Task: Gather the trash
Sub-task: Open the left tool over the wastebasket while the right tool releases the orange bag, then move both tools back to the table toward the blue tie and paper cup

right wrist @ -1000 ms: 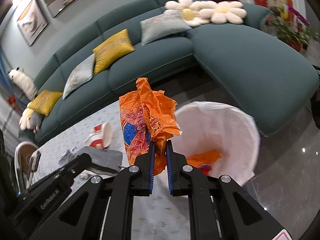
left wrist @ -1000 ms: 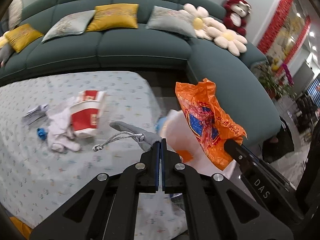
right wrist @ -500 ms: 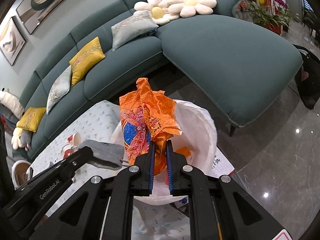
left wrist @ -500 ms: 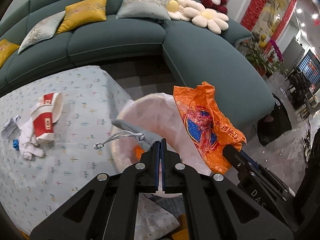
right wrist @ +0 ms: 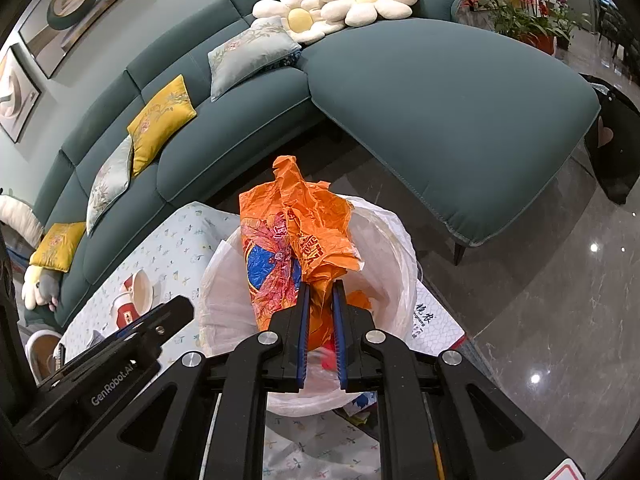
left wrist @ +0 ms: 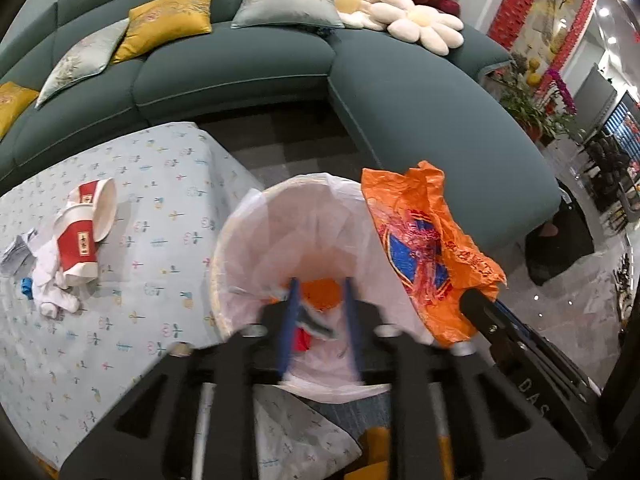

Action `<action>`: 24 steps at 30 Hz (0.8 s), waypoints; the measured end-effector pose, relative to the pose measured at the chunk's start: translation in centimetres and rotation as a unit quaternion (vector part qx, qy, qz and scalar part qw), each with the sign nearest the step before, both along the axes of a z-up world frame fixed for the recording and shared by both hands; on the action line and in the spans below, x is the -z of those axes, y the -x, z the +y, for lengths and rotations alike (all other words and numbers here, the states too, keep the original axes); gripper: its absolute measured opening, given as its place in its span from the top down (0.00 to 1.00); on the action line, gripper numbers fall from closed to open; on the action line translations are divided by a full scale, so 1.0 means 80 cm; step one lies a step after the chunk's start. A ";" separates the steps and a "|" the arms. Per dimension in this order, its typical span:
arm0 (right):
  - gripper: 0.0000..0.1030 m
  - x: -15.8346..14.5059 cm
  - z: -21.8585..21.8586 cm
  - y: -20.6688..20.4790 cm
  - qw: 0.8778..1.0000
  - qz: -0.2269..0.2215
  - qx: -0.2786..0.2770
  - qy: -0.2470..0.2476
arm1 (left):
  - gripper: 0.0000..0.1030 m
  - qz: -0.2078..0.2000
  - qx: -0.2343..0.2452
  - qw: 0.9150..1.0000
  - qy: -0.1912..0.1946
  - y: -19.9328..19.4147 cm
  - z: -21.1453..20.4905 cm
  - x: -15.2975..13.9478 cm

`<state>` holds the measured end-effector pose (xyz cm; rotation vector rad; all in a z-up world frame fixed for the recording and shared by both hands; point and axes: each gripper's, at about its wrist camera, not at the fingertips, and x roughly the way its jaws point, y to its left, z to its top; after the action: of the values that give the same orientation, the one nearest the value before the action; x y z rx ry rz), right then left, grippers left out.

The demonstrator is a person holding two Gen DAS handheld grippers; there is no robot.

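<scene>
Left tongs (left wrist: 320,312) hang over the white-lined trash bin (left wrist: 256,216) at frame centre, jaws apart and just been opening; nothing is pinched between them, only blurred scraps lying in the bin behind. Right tongs (right wrist: 319,304) are clamped on an orange plastic bag (right wrist: 296,240), held above the bin mouth, most of it standing up over the rim.

Risks: the bag is light and crumpled, so on release it may catch on the rim or liner (right wrist: 400,240) and hang half out, or drift onto the floor at lower right. It may also cling to the blue pads (right wrist: 303,320) and lift back out with the tongs. The liner is loose; a snag could drag it off the rim.

Still on the counter (left wrist: 160,184), left of frame: a red-and-white paper cup (left wrist: 82,236), white tissue (left wrist: 52,284), a small blue scrap (left wrist: 26,286). The cup lies on its side and may roll when nudged.
</scene>
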<state>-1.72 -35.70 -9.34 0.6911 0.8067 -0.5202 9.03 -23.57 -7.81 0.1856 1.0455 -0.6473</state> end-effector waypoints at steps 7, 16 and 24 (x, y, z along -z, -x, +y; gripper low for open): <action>0.89 -0.001 0.009 -0.005 1.000 0.000 -0.011 0.002 | 0.66 0.007 -0.025 1.000 -0.002 -0.012 0.019 0.001; 0.88 -0.003 0.023 -0.021 1.000 0.004 -0.028 0.005 | 0.59 0.004 -0.046 0.999 -0.001 -0.020 0.041 0.000; 0.72 -0.012 0.043 -0.042 0.999 0.007 -0.037 0.025 | 0.45 -0.005 -0.076 0.997 -0.005 -0.030 0.070 -0.002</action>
<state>1.67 -32.28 -8.37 0.6090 0.8276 -0.4771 11.46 -17.96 -7.68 0.1171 1.0416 -0.5040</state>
